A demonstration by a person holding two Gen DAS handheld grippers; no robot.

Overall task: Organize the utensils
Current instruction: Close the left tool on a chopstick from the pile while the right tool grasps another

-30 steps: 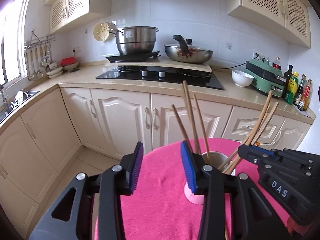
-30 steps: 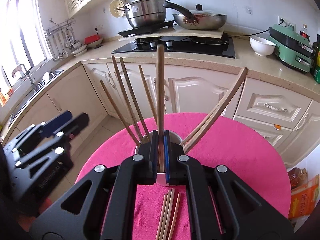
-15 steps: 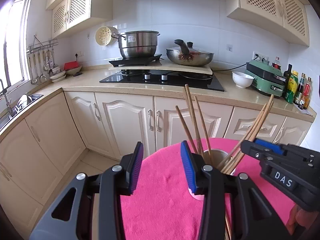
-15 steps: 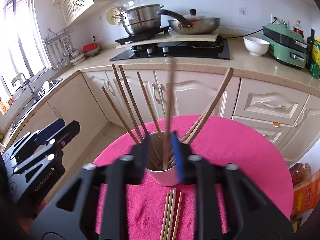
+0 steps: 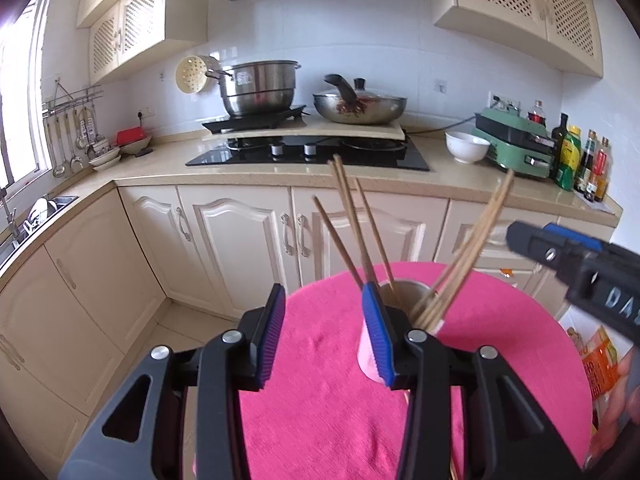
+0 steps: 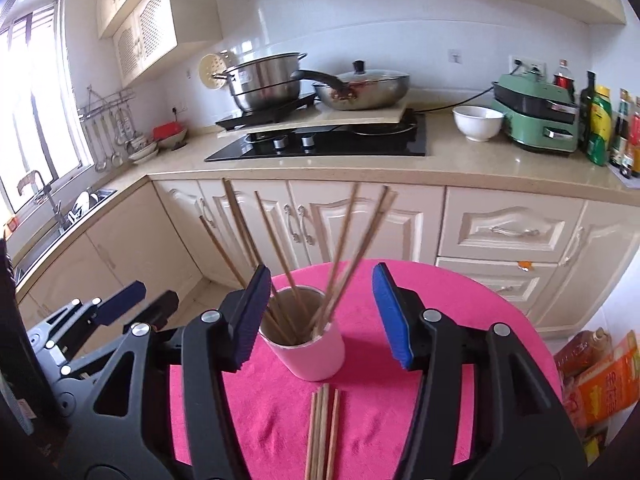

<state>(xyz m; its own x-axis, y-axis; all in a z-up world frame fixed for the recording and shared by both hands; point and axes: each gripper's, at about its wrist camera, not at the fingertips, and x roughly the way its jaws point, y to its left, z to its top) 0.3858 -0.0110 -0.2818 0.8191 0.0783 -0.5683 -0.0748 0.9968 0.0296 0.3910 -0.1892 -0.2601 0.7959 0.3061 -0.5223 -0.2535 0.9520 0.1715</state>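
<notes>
The right gripper [image 6: 320,312] is held above the near part of the table with its jaws apart; they have just been opening, and nothing is pressed between the blue pads, which suggests that a chopstick has been let go into the cup [image 6: 306,344]. The cup and its sticks are merely framed between the jaws in the right wrist view, not touched.

The left gripper [image 5: 326,336] is kept to the left of the cup, jaws likewise apart and empty (probably parked out of the way while the other hand works).

The cup is set near the middle of the pink tablecloth [image 6: 460,320], upright, pale pink outside. The standing chopsticks [image 6: 344,256] are fanned out against its rim, some leaning left and some right, thin, wooden and light brown; they are blurred, so a count is not attempted.

A small bundle of loose chopsticks [image 6: 322,428] is left lying flat on the cloth just near of the cup, roughly parallel. By that the task is judged unfinished: these are presumably to be picked up and stood in the cup too.
</notes>
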